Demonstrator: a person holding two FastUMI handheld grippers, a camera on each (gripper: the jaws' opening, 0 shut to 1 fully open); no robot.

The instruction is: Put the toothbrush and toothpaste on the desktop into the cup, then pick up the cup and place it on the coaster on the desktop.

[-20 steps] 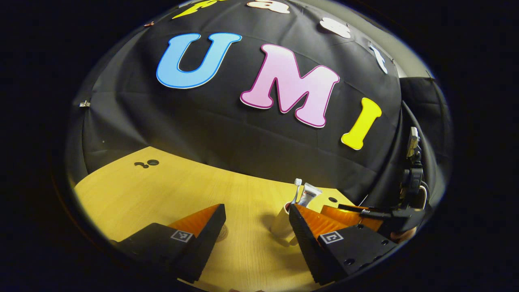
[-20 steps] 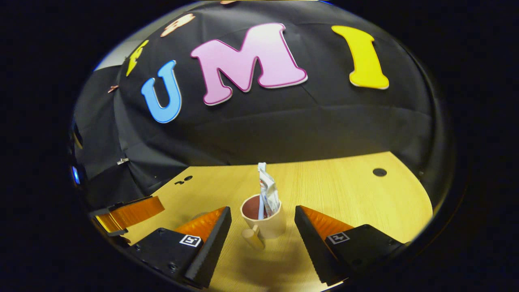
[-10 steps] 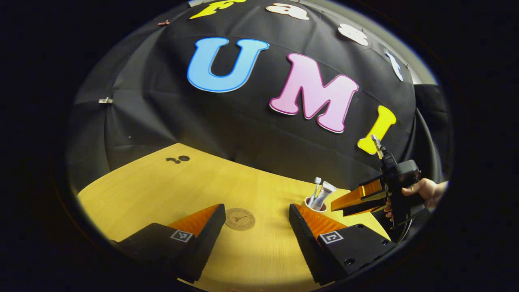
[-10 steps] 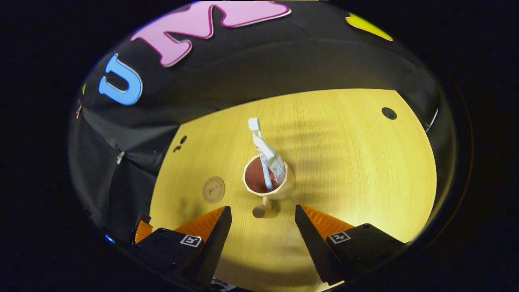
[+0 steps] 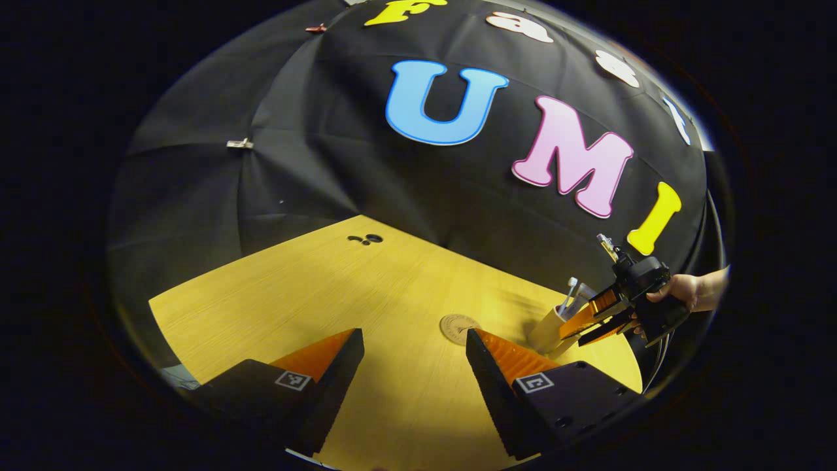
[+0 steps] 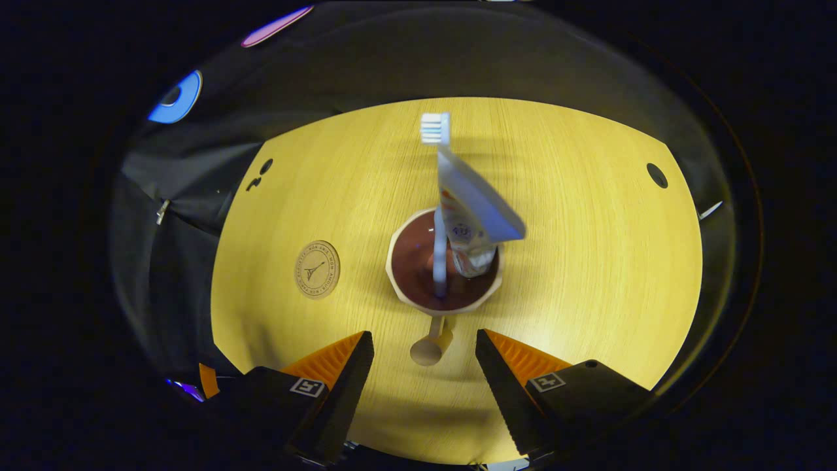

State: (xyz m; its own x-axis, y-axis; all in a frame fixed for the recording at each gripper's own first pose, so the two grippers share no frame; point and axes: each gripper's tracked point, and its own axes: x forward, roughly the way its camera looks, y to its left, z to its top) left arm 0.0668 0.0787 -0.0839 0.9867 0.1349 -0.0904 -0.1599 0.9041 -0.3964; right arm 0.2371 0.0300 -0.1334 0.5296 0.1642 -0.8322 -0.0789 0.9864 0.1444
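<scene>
Raised and tipped steeply down, the right gripper [image 6: 424,356] is now held spread above the cup's handle [image 6: 432,345], beside the coaster [image 6: 317,269], with toothbrush [image 6: 438,222] and toothpaste [image 6: 472,216] already inside the cup [image 6: 402,278], so grasping comes next, while the left gripper [image 5: 414,363] is kept spread and empty.

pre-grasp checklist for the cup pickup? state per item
1. Toothbrush in the cup: ok.
2. Toothpaste in the cup: ok.
3. Right gripper open, handle between its fingers: ok.
4. Fingers pressing on the handle: not ok, gaps on both sides.
5. Coaster bare, beside the cup: ok.
6. Left gripper open and off the cup: ok.
</scene>
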